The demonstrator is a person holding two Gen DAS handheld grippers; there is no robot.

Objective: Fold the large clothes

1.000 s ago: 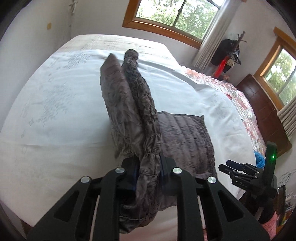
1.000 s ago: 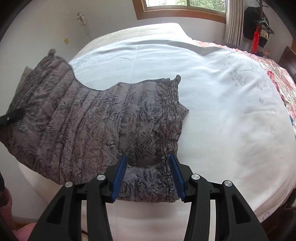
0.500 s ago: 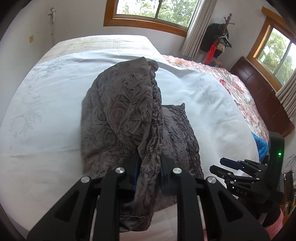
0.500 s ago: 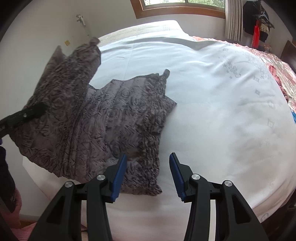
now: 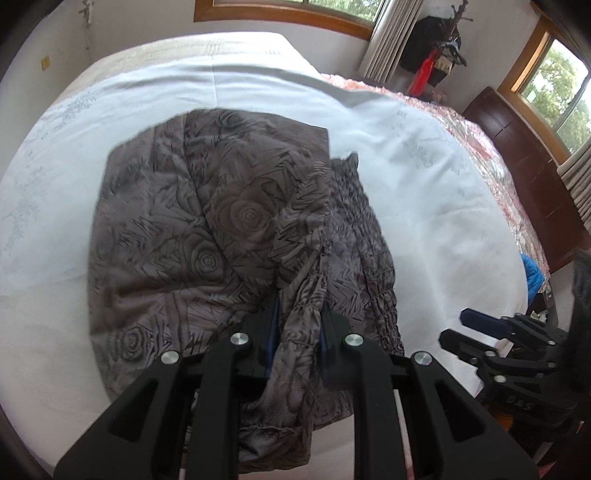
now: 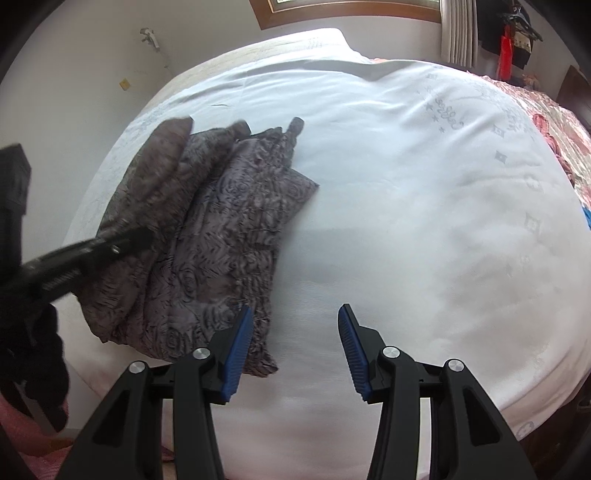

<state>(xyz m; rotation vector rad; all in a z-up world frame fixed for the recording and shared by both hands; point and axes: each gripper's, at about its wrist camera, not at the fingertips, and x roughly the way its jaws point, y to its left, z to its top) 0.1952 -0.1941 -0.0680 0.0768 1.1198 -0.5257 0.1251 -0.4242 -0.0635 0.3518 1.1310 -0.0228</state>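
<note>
A wide bed under a pale white embroidered sheet [image 6: 424, 206] fills the room, a pink floral quilt [image 5: 480, 122] along its far side. Wood-framed windows [image 5: 280, 11] admit daylight through pleated curtains [image 5: 388, 40]. Dark clothing, seemingly on a coat stand [image 5: 439, 44], occupies the corner beside a dark brown wooden headboard [image 5: 524, 170].

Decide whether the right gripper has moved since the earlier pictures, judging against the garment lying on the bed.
Yes. The right gripper, open and empty, has drifted rightward off the grey garment; bare white bedsheet now lies between its fingers.
</note>
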